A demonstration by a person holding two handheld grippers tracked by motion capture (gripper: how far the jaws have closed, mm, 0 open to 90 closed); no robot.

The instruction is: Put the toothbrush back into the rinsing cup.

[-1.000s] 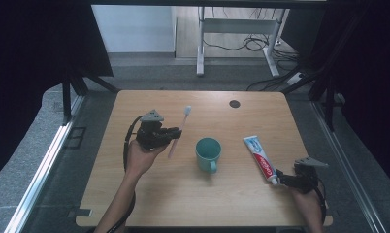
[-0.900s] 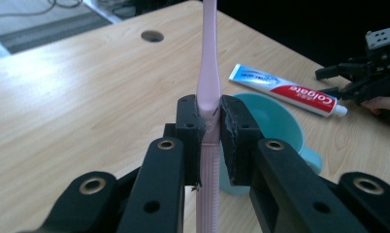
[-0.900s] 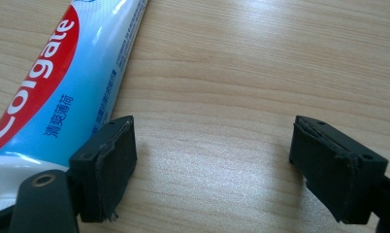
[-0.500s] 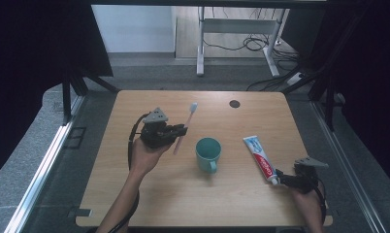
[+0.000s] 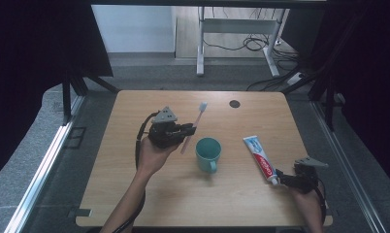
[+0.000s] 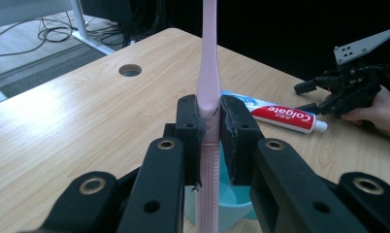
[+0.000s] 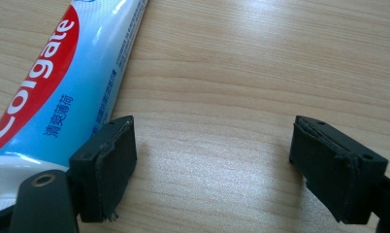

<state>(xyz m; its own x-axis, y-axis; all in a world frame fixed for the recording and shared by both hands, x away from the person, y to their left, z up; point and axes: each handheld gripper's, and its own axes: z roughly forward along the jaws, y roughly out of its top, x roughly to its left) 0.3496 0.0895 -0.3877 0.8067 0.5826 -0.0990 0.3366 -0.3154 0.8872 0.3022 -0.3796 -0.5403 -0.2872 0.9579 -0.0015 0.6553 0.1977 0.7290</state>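
My left gripper (image 5: pixel 187 130) is shut on the handle of a pink toothbrush (image 5: pixel 197 119), held above the table just left of a teal cup (image 5: pixel 208 153). In the left gripper view the toothbrush (image 6: pixel 208 73) rises between the pads of that gripper (image 6: pixel 210 131), with the cup (image 6: pixel 234 206) right below. A red, white and blue toothpaste tube (image 5: pixel 260 158) lies flat to the cup's right. My right gripper (image 5: pixel 281 176) rests at the tube's cap end, open. In the right gripper view its jaws (image 7: pixel 212 160) stand wide over bare wood, and the tube (image 7: pixel 62 82) lies beside the left jaw.
The wooden table (image 5: pixel 135 194) has a round cable hole (image 5: pixel 235 103) near its far edge. Beyond the table stand a white desk frame (image 5: pixel 200 43) and floor cables. In the left gripper view, the right hand's gripper (image 6: pixel 350 85) sits past the tube (image 6: pixel 280 115).
My left gripper has moved right and slightly up with the toothbrush, closer to the cup. The right gripper and the tube have stayed put.
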